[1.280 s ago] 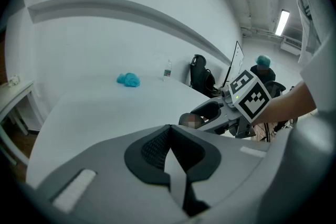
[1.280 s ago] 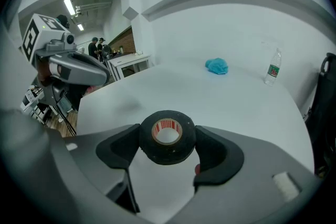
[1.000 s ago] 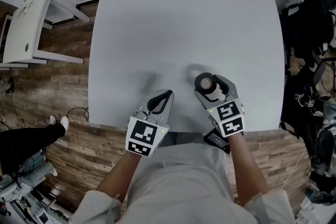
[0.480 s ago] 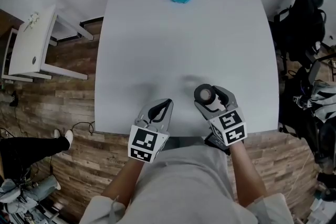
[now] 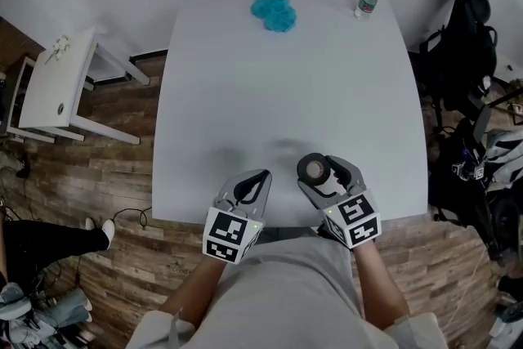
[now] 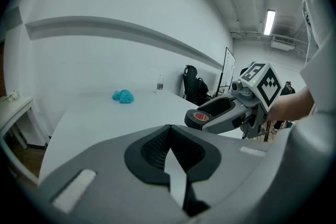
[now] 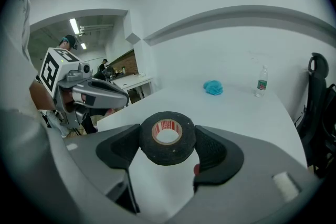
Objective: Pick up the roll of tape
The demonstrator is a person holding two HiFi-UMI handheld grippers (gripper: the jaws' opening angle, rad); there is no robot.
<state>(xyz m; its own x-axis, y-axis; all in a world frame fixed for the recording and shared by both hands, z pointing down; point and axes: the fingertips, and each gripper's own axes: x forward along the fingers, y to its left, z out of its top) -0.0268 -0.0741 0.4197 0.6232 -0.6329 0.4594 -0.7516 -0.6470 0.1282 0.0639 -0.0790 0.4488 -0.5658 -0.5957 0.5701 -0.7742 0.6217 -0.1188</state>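
Note:
The roll of tape (image 5: pixel 314 168) is black with a pale core and a red-printed inner label. My right gripper (image 5: pixel 320 170) is shut on the roll of tape (image 7: pixel 167 137), a pad pressing on each side, and holds it in the air over the near edge of the white table (image 5: pixel 286 78). My left gripper (image 5: pixel 260 176) hovers beside it on the left, its jaws meeting at the tips with nothing between them (image 6: pixel 169 127). In the left gripper view the right gripper (image 6: pixel 206 117) shows at the right, carrying the roll (image 6: pixel 201 117).
A blue crumpled cloth (image 5: pixel 273 12) and a small water bottle (image 5: pixel 367 0) sit at the table's far edge. A white side table (image 5: pixel 57 86) stands to the left on the wooden floor. Black bags and gear (image 5: pixel 462 37) crowd the right side.
Both grippers have risen above the table, the right one still carrying the roll. The table looks smaller and farther in the head view.

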